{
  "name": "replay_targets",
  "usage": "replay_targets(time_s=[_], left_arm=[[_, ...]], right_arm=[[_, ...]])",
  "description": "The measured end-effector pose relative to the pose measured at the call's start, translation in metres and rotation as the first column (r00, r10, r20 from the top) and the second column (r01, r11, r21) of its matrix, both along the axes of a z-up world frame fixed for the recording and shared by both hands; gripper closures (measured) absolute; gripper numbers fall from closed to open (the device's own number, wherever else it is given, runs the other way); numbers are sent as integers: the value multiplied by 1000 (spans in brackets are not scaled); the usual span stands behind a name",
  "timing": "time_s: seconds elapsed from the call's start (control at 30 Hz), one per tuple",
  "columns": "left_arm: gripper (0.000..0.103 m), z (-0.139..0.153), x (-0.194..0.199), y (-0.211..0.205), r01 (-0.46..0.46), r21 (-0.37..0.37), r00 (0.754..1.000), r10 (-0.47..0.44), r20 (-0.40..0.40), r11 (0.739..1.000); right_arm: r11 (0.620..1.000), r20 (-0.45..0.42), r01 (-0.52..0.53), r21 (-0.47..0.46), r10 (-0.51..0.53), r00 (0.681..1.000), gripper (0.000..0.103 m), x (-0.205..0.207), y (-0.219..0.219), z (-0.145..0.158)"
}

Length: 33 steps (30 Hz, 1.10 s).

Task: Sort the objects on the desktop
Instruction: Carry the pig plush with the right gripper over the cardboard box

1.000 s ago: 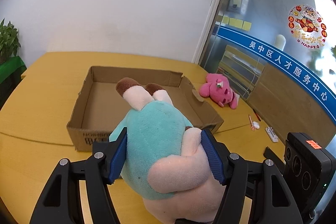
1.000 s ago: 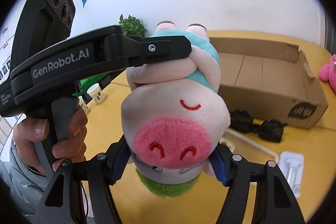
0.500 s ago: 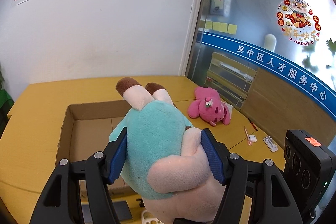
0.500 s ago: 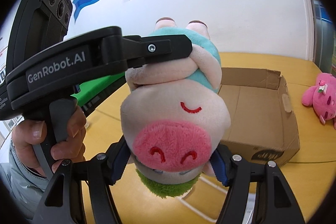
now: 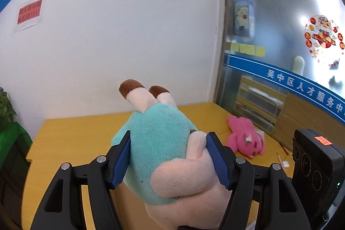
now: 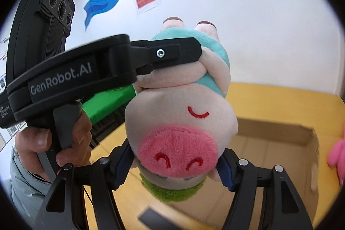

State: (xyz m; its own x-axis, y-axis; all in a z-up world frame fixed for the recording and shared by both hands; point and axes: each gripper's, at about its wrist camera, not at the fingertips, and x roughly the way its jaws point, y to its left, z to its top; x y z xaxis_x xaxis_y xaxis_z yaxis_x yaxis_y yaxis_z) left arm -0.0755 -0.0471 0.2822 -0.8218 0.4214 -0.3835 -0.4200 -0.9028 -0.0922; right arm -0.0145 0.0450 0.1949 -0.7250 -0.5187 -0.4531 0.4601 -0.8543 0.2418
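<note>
A plush pig point(image 5: 159, 143) with a teal body, pink snout and green hair hangs upside down in the air. My left gripper point(image 5: 169, 137) is shut on its teal body; one of its fingers point(image 6: 168, 53) lies across the pig in the right wrist view. My right gripper point(image 6: 174, 156) is shut on the pig's head point(image 6: 181, 122). A cardboard box point(image 6: 280, 135), open at the top, stands on the yellow table point(image 5: 71, 137) below and to the right. A pink plush toy point(image 5: 243, 139) lies on the table by the glass wall; its edge point(image 6: 338, 156) shows beside the box.
A person's hand point(image 6: 36, 143) holds the left gripper's handle. The right gripper's black camera housing point(image 5: 312, 167) is at the right. A plant point(image 5: 4, 109) on a green stand is at the left. Small white items point(image 5: 284, 163) lie near the glass partition. A dark flat object point(image 6: 155, 219) lies below.
Both grippers have risen and moved together with the pig still between them. The box has dropped out of the left wrist view and sunk lower in the right wrist view.
</note>
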Motion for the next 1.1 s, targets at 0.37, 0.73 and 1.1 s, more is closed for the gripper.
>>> replay_targets(time_s=[0.37,0.73,1.1], left_arm=[[32,-86,-137,-8,-10,-61,980,23,200,998],[55,-220,-227,-2,-33,-147,871,100,481,989],[47,-257,-230,-9,-85,-251,849,202,488,964]], right_arm=[[992,191,49,-119,-26,981,36,-127,-8,-67],[968,506,145,-207,-21,863,36,-219,-6,-204],[970,609,126,-210,29,792,23,-240,-14,-238]])
